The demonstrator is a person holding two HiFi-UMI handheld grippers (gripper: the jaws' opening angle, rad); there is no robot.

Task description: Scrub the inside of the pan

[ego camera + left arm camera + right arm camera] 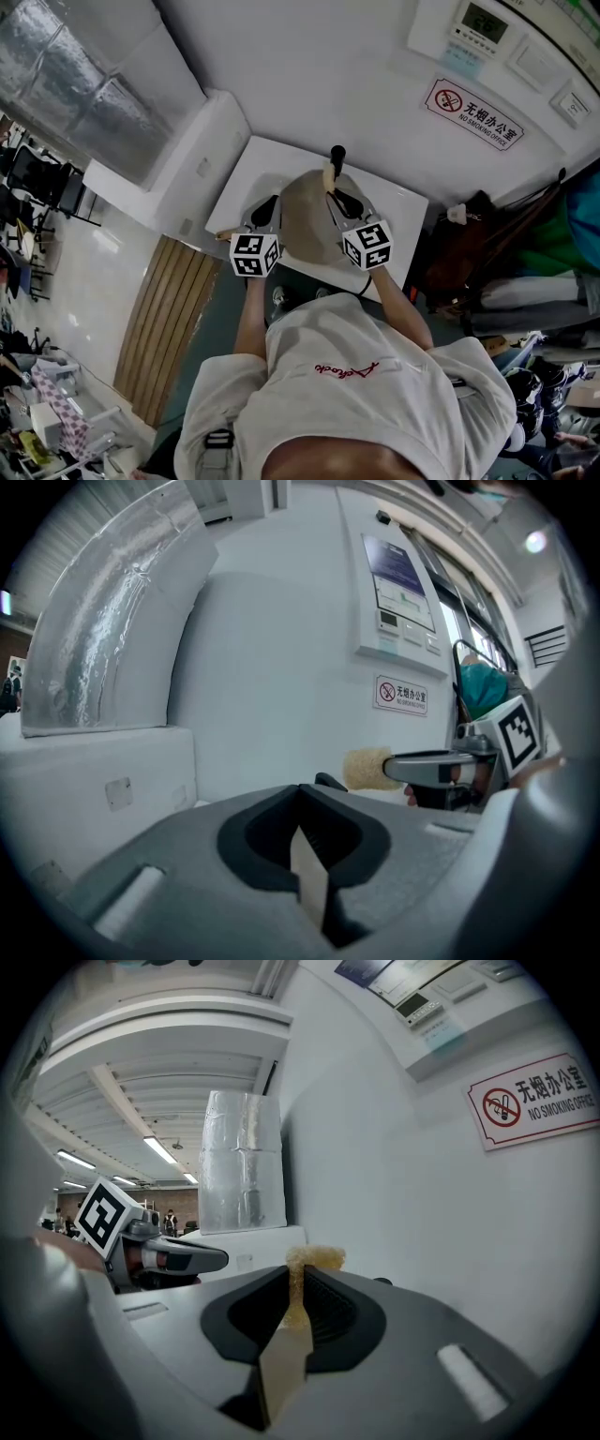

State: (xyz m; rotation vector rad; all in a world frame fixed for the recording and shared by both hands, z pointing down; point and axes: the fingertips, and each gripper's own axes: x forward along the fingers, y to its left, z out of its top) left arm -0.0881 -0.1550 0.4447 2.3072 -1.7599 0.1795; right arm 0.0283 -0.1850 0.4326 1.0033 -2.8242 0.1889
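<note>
In the head view a grey-tan pan sits on the white table, its black handle pointing away from me. My left gripper is at the pan's left rim with its jaws together. Whether it pinches the rim is hidden, and nothing shows between them in the left gripper view. My right gripper reaches over the pan's far right side, shut on a yellow sponge. The sponge sticks out past the closed jaws. The left gripper view shows that sponge too.
The table stands against a white wall with a no-smoking sign. A white box-shaped block and a foil duct are to the left. A slatted wooden panel lies on the floor, and dark bags stand to the right.
</note>
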